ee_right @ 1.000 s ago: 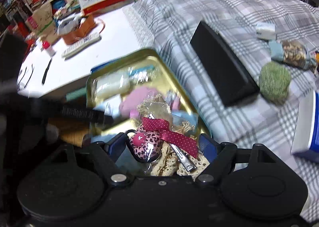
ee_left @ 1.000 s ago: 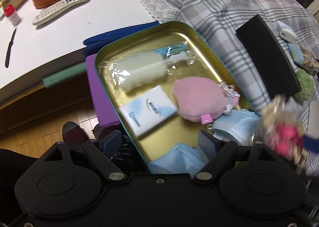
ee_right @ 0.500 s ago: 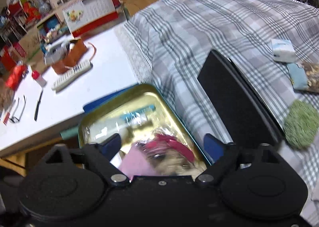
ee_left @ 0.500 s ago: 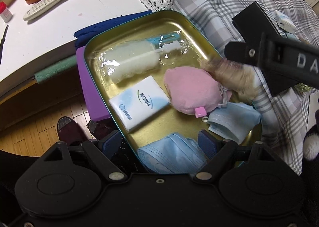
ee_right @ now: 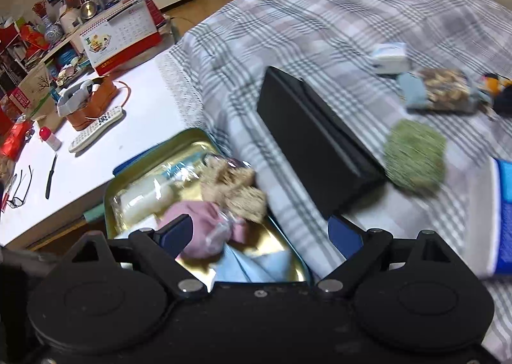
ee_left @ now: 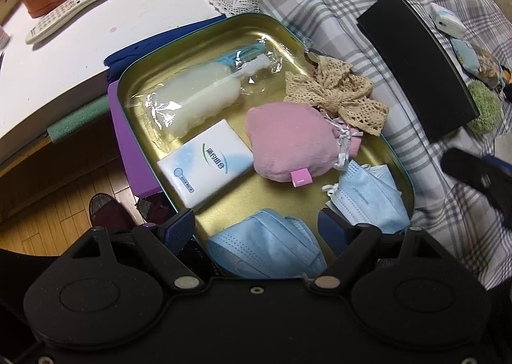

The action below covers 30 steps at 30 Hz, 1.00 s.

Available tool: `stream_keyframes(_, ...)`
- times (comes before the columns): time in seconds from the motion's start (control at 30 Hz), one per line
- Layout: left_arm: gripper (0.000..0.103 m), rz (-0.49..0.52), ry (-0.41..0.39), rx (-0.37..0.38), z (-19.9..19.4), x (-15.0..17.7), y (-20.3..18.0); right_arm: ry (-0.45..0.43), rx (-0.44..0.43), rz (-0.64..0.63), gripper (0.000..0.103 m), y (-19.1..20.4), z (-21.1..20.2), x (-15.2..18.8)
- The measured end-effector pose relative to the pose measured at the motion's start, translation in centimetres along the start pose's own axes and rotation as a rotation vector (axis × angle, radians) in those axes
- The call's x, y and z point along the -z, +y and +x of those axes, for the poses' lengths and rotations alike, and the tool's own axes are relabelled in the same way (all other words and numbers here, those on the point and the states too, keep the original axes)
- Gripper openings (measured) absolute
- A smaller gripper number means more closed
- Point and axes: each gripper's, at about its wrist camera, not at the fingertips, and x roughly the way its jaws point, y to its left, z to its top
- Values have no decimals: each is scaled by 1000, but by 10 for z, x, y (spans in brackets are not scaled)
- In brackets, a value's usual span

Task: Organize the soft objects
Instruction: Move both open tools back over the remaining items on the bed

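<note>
Lace bow (ee_left: 336,93) now released, lying at gold tin's (ee_left: 204,41) upper-right edge beside pink pouch (ee_left: 288,143). Right claw (ee_right: 260,231) apart, empty. Left claw (ee_left: 256,228) apart, empty.

Indoor light is warm and fairly dim. The left wrist view is sharp; the gold metal tin (ee_left: 289,41) shows soft glare, as does the crinkled clear plastic wrap (ee_left: 160,108). The right wrist view is motion-smeared (worst on the fuzzy green ball (ee_right: 414,156)). Both bend strongly at their fisheye edges.
</note>
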Motion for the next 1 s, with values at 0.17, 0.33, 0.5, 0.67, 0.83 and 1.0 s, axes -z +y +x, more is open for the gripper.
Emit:
stream_keyframes(0.17,80,48,-18,-16,-2,2,-10,-19,41,2,92,-21,-27,23)
stream_keyframes(0.33,80,104,-39,-24,-3,5,-24,-55,76,31,92,-44,-56,38)
stream_keyframes(0.5,80,157,-73,-30,-7,8,-38,-126,130,75,92,-71,-80,36)
stream_keyframes(0.67,80,192,-103,-25,-11,9,-52,-204,201,151,92,-106,-94,25)
stream_keyframes(0.83,80,220,-114,-4,-13,8,-72,-255,290,245,92,-147,-96,14)
stream_keyframes(1.0,80,262,-120,13,-17,0,-104,-285,358,328,92,-185,-93,-3)
